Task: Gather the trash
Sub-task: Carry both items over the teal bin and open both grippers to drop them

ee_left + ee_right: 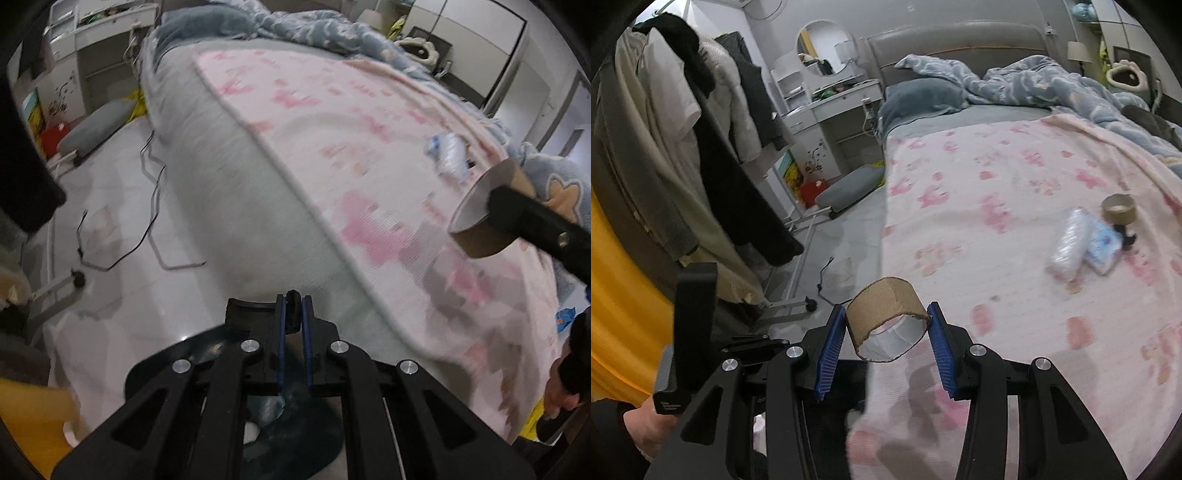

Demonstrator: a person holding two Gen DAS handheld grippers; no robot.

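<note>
My right gripper (886, 317) is shut on a short brown cardboard tube (886, 314), its blue pads pressing both sides above the corner of the pink flowered blanket (997, 177). The left wrist view shows the same tube (476, 225) at the right. My left gripper (293, 308) is shut on a bunched dark piece that seems to be the edge of a dark plastic bag (295, 417) hanging under it. On the bed lie a crumpled clear wrapper (1067, 242), a blue and white packet (1102, 245), a tape roll (1119, 208) and a small black item (1128, 236).
A rack of hanging coats (701, 147) stands left of the bed. Black cables (155, 206) and a grey cushion (849, 184) lie on the pale floor. A blue duvet (1034, 85) is heaped at the bed's head. A hand (642, 421) grips the left tool's handle.
</note>
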